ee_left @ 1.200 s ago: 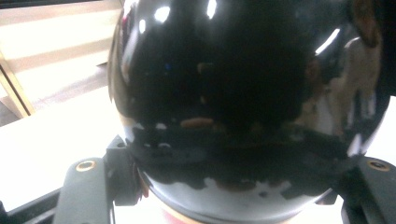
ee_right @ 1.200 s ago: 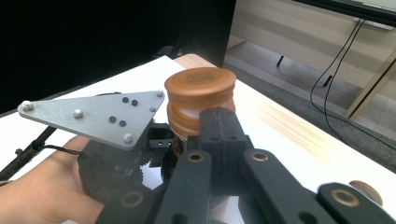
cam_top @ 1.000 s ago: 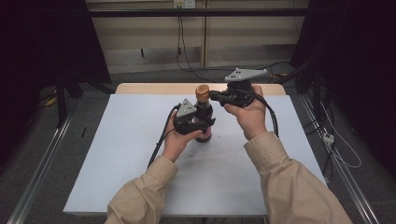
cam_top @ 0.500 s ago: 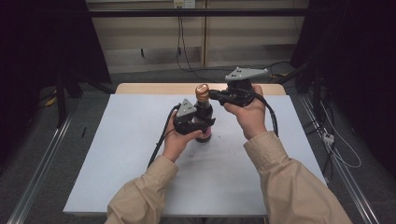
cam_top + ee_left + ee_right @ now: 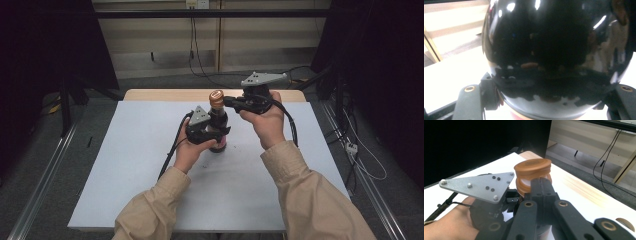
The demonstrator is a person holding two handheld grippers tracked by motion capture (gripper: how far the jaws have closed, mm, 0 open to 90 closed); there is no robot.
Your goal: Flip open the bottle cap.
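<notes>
Your bottle (image 5: 554, 50) looks like dark glass, smooth and so glossy it mirrors the lights, while its cap (image 5: 532, 171) is a brown, smooth, faintly shiny plastic. The left tool (image 5: 216, 134) and right tool (image 5: 541, 185) you hold are matt black plastic with small brass-coloured rivets, and the plate (image 5: 477, 185) on the left one is dull grey metal with steel screws. Your desk (image 5: 150, 150) has a matt, pale, smooth top with a bare wood strip (image 5: 165, 94) along its far edge, and your sleeves (image 5: 310, 195) are soft beige cloth.
</notes>
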